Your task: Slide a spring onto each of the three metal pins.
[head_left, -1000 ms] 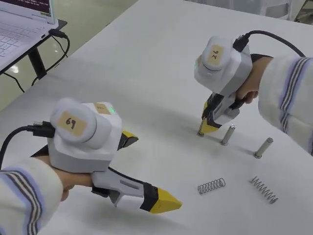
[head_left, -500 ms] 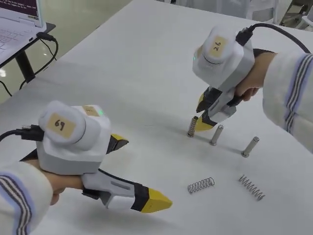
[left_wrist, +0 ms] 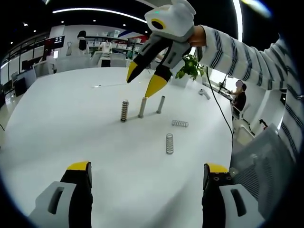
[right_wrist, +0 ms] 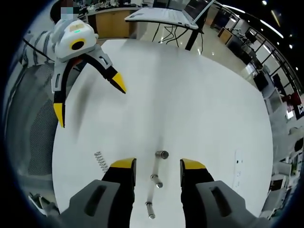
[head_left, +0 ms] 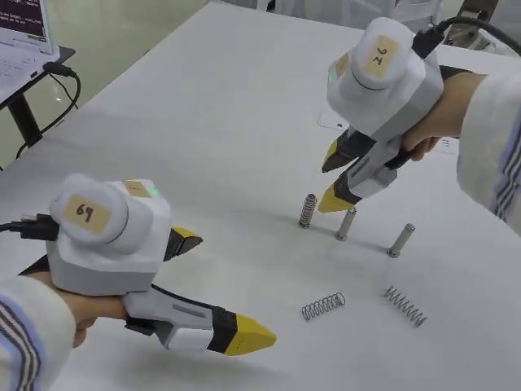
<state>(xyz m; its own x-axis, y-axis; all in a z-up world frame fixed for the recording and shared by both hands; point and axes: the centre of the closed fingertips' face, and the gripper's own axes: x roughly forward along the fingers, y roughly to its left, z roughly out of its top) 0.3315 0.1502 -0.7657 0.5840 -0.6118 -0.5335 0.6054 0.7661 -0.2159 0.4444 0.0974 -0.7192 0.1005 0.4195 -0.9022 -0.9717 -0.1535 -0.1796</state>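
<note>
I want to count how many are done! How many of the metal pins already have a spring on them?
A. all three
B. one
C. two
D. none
B: the leftmost pin in the head view has coils around it, the middle pin and the rightmost pin are bare, and a loose spring and a second loose spring lie flat on the table.

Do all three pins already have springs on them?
No: two pins stand bare, and two springs lie loose on the table.
</note>
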